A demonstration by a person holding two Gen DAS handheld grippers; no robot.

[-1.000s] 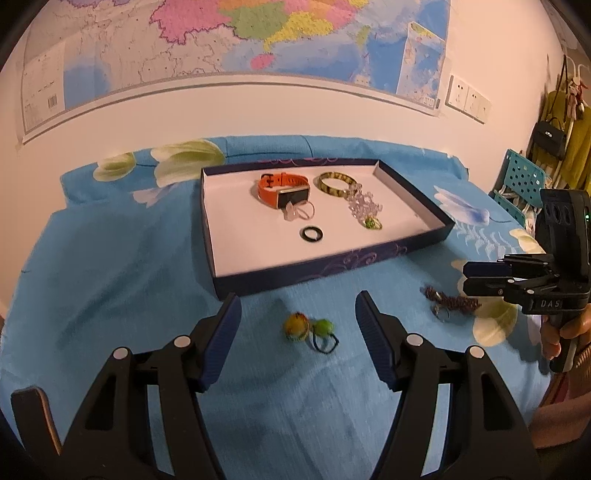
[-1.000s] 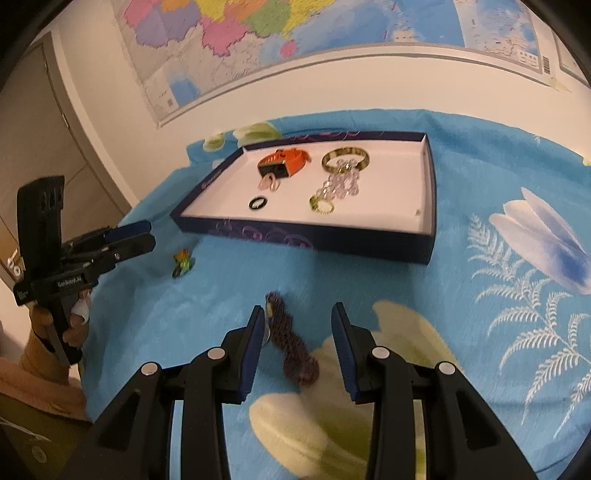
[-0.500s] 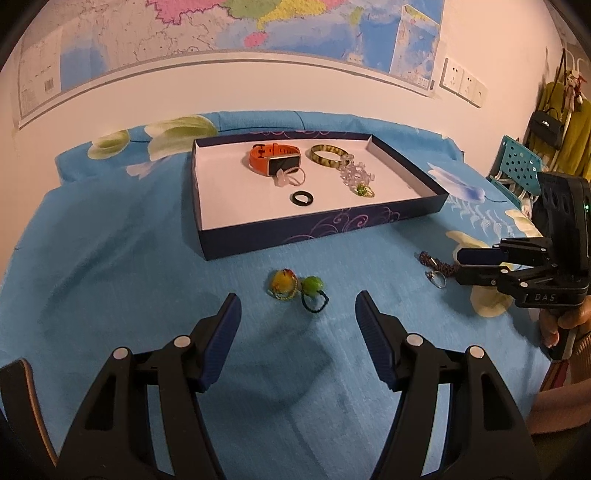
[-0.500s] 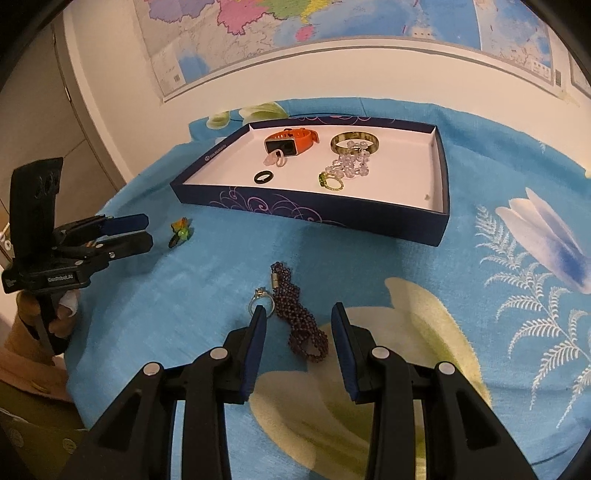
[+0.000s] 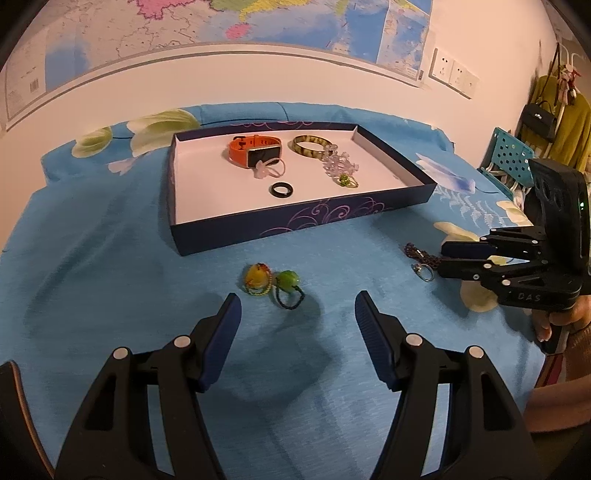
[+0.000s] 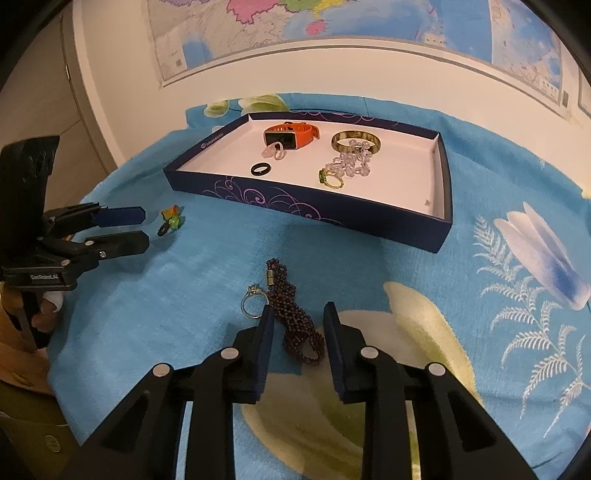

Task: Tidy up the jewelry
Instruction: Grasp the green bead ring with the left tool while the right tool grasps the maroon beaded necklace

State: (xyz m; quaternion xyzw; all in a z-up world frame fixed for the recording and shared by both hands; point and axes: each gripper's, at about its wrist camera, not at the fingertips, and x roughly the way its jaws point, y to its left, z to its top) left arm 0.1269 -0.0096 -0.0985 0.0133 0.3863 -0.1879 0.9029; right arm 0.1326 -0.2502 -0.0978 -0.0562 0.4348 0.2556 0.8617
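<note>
The dark blue tray (image 6: 441,206) is set well beyond both grippers on the blue floral cloth (image 6: 207,280). The dark beaded bracelet (image 6: 295,321) is stretched along the right gripper's (image 6: 298,325) pointing line, its near end lying between the closing jaws, not yet pinched. The left gripper (image 5: 297,310) is held wide and empty, just short of two beaded rings (image 5: 271,282).

Looking like someone's home: floral blue blanket (image 5: 110,295) covering the surface, wall map (image 5: 221,22) hanging, handbag (image 5: 537,120) dangling nearby.
</note>
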